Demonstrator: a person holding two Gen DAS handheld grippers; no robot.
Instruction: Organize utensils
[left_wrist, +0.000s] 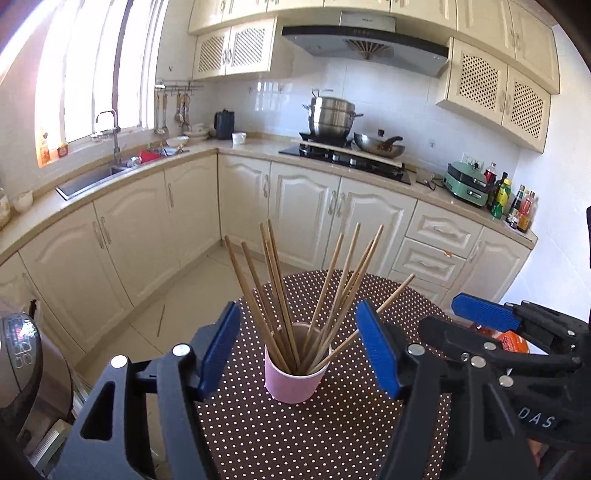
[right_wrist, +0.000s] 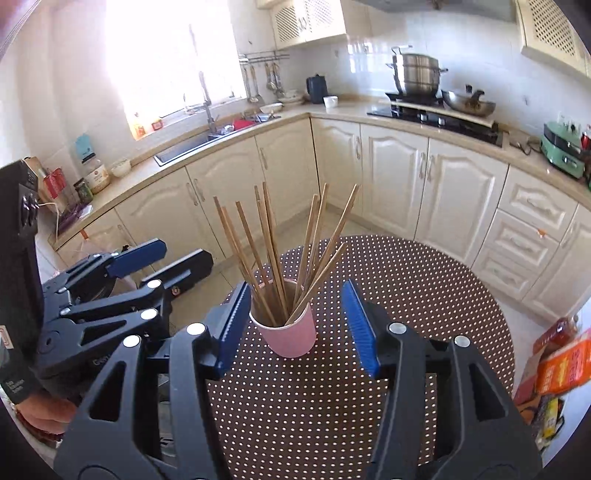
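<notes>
Pink paper cup (left_wrist: 293, 373) is standing upright on the round polka-dot table (left_wrist: 332, 424), wooden chopsticks (left_wrist: 280, 295) fanning out of it. Left gripper (left_wrist: 297, 350) and right gripper (right_wrist: 291, 325) are hovering on the near side, jaws apart, gripping nothing, cup framed between their blue pads (right_wrist: 232, 328).

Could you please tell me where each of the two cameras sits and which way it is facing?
Left wrist: rides the left gripper, tilted down at the pink cup; the right gripper shows beside it.
Right wrist: rides the right gripper, facing likewise; the left gripper and a hand show.
Shared: cup, chopsticks, dotted table.
</notes>
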